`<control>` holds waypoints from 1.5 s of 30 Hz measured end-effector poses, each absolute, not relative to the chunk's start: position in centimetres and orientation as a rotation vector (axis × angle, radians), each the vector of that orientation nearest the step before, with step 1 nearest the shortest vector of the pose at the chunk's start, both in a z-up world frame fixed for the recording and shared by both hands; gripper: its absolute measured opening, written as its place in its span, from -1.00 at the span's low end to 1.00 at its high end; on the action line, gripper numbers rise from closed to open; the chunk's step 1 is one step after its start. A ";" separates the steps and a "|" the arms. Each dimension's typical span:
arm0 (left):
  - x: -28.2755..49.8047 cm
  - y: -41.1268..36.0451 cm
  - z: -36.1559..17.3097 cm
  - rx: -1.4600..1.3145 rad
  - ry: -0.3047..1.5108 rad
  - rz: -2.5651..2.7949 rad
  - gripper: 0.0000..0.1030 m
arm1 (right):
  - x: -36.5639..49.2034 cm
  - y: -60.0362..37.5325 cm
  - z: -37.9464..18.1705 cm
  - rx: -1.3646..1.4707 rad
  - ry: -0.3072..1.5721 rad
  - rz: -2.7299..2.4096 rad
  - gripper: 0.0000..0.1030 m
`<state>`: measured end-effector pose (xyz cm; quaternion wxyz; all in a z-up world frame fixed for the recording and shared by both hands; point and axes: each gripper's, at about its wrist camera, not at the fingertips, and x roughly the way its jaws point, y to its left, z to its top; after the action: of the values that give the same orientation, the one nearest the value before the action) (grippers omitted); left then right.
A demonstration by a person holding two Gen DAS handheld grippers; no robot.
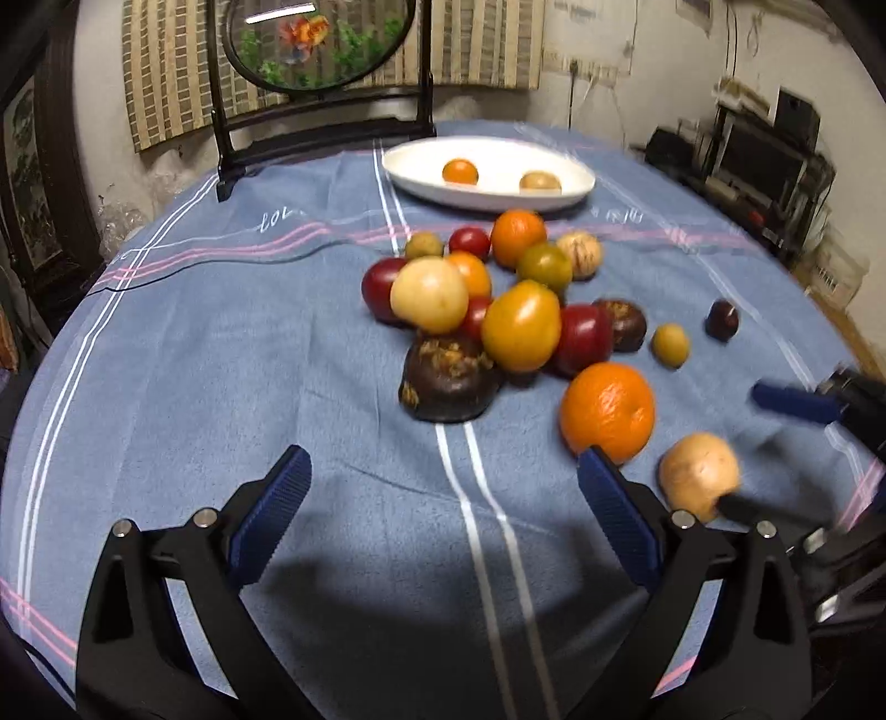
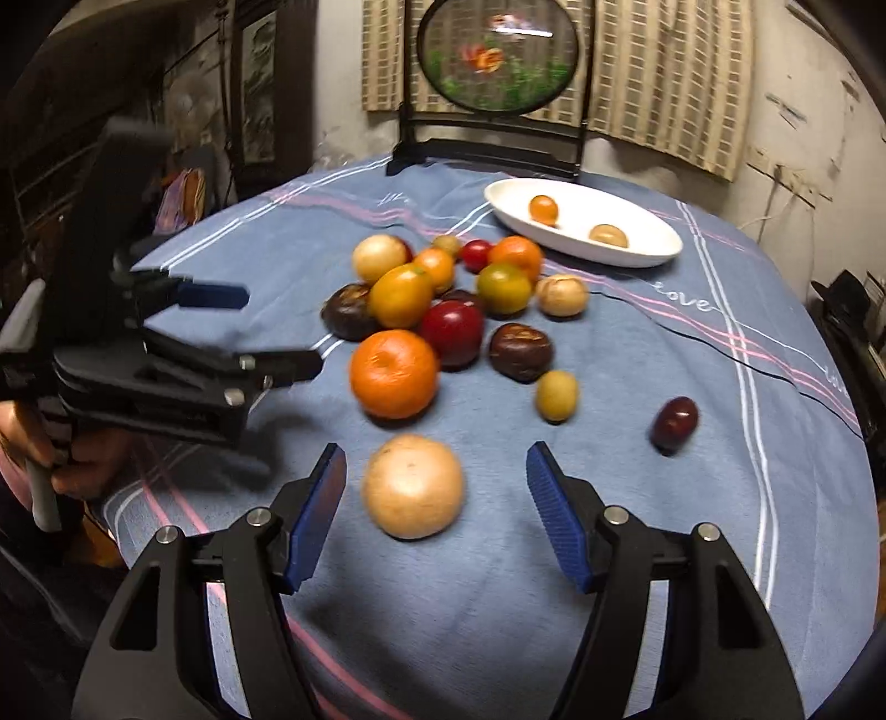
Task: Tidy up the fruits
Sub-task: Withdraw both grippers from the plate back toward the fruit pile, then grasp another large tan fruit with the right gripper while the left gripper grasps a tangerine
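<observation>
A pile of mixed fruits [image 1: 498, 310] [image 2: 443, 299] lies mid-table on the blue cloth: oranges, red, yellow and dark ones. A white oval dish [image 1: 487, 199] [image 2: 637, 257] behind it holds a small orange [image 1: 459, 171] and a tan fruit [image 1: 540, 181]. My left gripper [image 1: 443, 459] [image 2: 281, 329] stands wide open over bare cloth, short of a dark mangosteen [image 1: 448, 382]. My right gripper [image 2: 437, 453] [image 1: 739, 447] is open around a tan round fruit [image 2: 412, 487] [image 1: 698, 476]; both pads stand clear of it. A big orange [image 2: 394, 374] [image 1: 606, 412] sits just beyond.
A round fish-picture screen on a black stand [image 1: 318, 44] [image 2: 498, 61] is at the table's back edge. A small yellow fruit [image 2: 556, 394] and a dark red one [image 2: 673, 423] lie apart at the right. A hand [image 2: 50, 443] holds the left gripper.
</observation>
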<state>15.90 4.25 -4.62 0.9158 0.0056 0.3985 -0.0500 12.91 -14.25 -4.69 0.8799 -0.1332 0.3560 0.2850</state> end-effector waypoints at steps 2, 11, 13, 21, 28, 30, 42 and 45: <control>15.9 4.7 -4.8 -0.013 0.825 -0.084 0.93 | 13.2 -14.0 -5.4 -0.264 0.766 0.594 0.32; 15.7 4.8 -4.6 -0.035 0.804 -0.086 0.93 | 13.3 -13.7 -6.4 -0.267 0.808 0.551 0.32; 15.7 4.9 -4.7 -0.042 0.805 -0.089 0.93 | 13.0 -13.5 -6.3 -0.282 0.801 0.552 0.32; 16.0 5.5 -4.8 -0.089 0.821 -0.092 0.93 | 13.3 -12.9 -6.7 -0.312 0.816 0.547 0.07; 16.1 5.9 -5.0 -0.115 0.834 -0.092 0.93 | 13.3 -12.8 -6.9 -0.313 0.833 0.559 -0.13; 16.1 5.9 -5.0 -0.118 0.839 -0.092 0.93 | 13.3 -13.0 -6.9 -0.305 0.833 0.562 -0.14; 15.8 2.0 -4.5 -0.132 0.833 -0.219 0.87 | 15.3 -20.1 -5.6 0.131 0.784 0.441 -0.14; 16.1 0.0 -4.5 -0.059 0.824 -0.232 0.66 | 15.1 -20.0 -5.6 0.137 0.783 0.455 -0.14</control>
<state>16.11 -0.01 -4.47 0.9093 -0.0287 0.3996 -0.1126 15.07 -20.03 -5.56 0.8970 0.0663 0.3779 0.2194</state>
